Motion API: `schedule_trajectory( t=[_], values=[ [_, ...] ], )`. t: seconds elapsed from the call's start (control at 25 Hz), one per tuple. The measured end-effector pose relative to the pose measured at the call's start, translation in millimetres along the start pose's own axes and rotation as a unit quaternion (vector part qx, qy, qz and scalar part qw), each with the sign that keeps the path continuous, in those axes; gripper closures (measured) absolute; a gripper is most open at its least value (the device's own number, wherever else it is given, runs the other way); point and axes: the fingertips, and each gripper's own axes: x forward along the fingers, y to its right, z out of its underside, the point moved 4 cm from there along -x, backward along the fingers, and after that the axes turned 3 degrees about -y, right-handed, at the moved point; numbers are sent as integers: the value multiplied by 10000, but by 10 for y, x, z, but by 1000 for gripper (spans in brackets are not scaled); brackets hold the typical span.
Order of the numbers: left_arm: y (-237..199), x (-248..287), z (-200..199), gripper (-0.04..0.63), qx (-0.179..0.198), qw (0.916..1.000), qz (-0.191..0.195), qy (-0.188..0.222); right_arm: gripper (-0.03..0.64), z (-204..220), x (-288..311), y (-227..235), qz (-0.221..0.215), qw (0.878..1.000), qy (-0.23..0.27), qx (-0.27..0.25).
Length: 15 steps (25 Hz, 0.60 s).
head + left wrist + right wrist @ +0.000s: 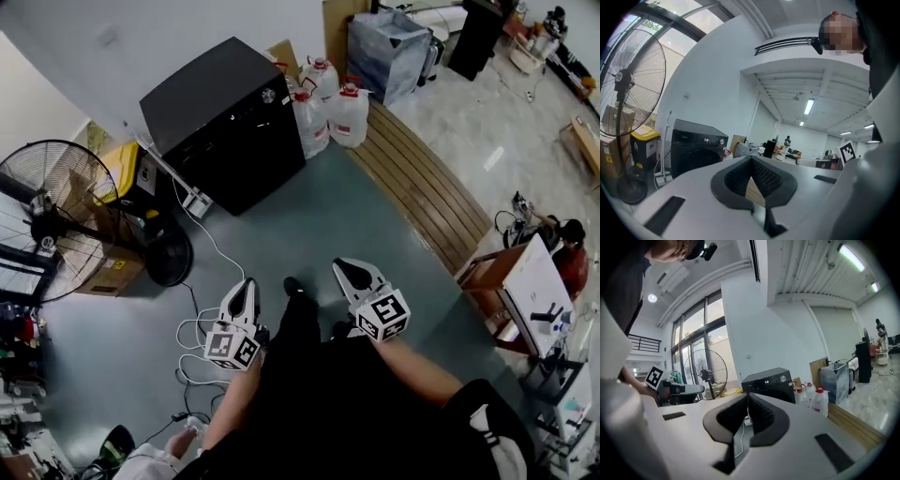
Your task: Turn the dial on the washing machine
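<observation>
While held low over the grey floor (309, 225), white left gripper (246, 287) clenched on nothing, black front-loading washing machine (225, 122) with small silver dial (268, 96) stood well ahead, untouched, white right gripper (352, 270) likewise closed tight, empty.

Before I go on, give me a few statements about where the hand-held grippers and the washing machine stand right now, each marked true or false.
1. The right hand-held gripper is clamped on the dial. False: its jaws are shut on nothing, well short of the washing machine.
2. The washing machine is black, with the dial on its upper front panel. True.
3. In the head view, a standing fan is to the left of the machine. True.
4. The left hand-held gripper holds a jug. False: it is shut and empty; the red-capped jugs stand on the floor beside the machine.
</observation>
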Motion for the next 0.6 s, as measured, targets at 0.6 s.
schedule_trajectory(
  t=[0.6],
  values=[
    [-1262,1624,-627,581,-163,9988,388,234,593,-718,1595,623,338,9987,-368,-141]
  ],
)
